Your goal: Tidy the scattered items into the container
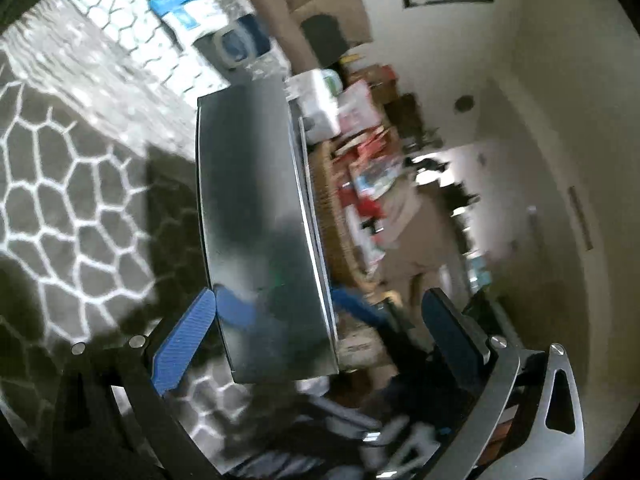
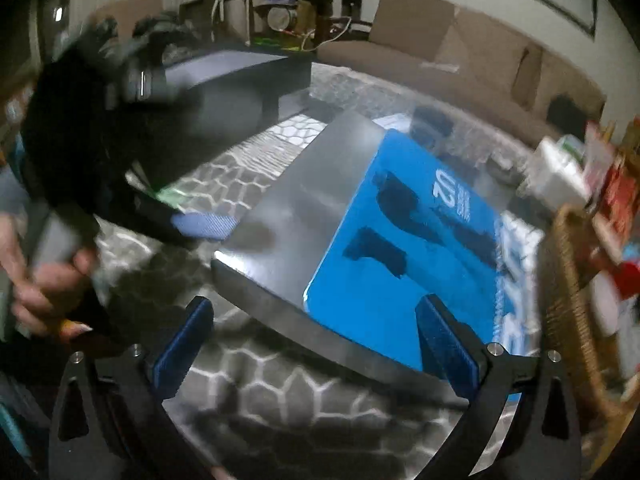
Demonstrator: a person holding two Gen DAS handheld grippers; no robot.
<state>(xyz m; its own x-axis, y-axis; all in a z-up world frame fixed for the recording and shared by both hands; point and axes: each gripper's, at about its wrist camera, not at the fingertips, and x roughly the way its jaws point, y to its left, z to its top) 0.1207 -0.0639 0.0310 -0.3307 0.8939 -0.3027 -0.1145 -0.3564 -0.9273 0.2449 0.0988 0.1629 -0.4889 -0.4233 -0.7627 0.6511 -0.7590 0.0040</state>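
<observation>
Box: a flat grey box (image 2: 316,216) with a blue face lies on the patterned desk (image 2: 280,392), centre, blurred.
Left hand-held gripper (image 1: 320,320): fingers spread wide around the box's (image 1: 260,216) near end; contact unclear.
Right hand-held gripper (image 2: 316,340): spread wide, holding nothing.
Basket (image 2: 568,304): wicker, right, cut off.

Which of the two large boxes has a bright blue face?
The nearer box, just ahead of the right tool; the farther box is dark all over.
</observation>
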